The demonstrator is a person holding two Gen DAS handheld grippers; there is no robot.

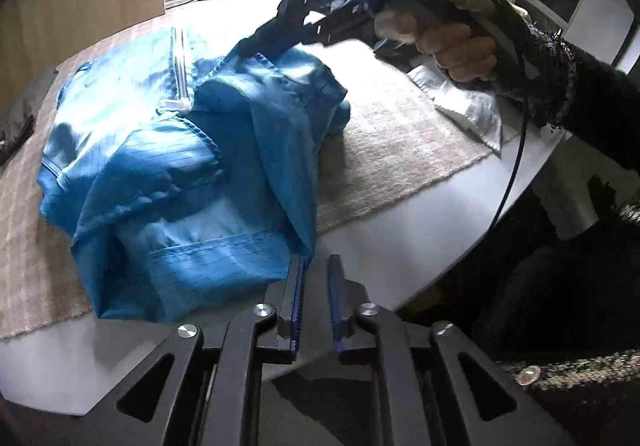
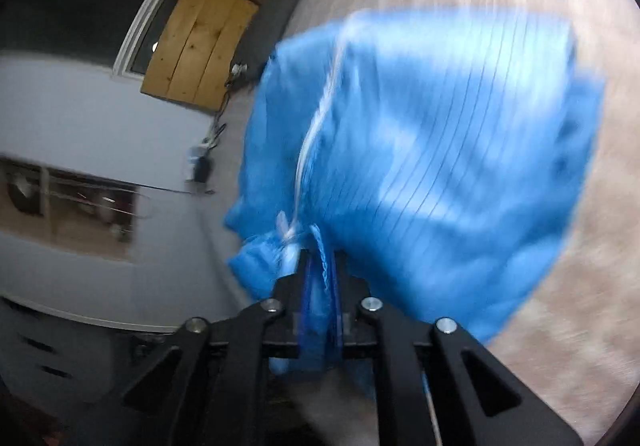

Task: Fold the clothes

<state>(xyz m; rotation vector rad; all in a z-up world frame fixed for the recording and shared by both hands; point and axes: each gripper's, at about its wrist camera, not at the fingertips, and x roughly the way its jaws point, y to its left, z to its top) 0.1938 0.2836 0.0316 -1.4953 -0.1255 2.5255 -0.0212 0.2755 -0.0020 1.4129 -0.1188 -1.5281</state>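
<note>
Right hand-held gripper (image 2: pixel 319 266) appears (blurred view) clamped on blue garment (image 1: pixel 168 181) hem to carry the fold; left hand-held gripper (image 1: pixel 316 266) open, empty, at table (image 1: pixel 400 246) near edge.

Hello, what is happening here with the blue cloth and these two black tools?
A person is folding a blue garment on a beige mat that covers a white table, with a handheld gripper in each hand. The left gripper has its jaws slightly apart at the near edge of the garment, and no cloth shows between them. The right gripper has a fold of the fabric between its fingers at the far side. The right hand is visible on its handle. The garment is partly folded and bunched.
</note>
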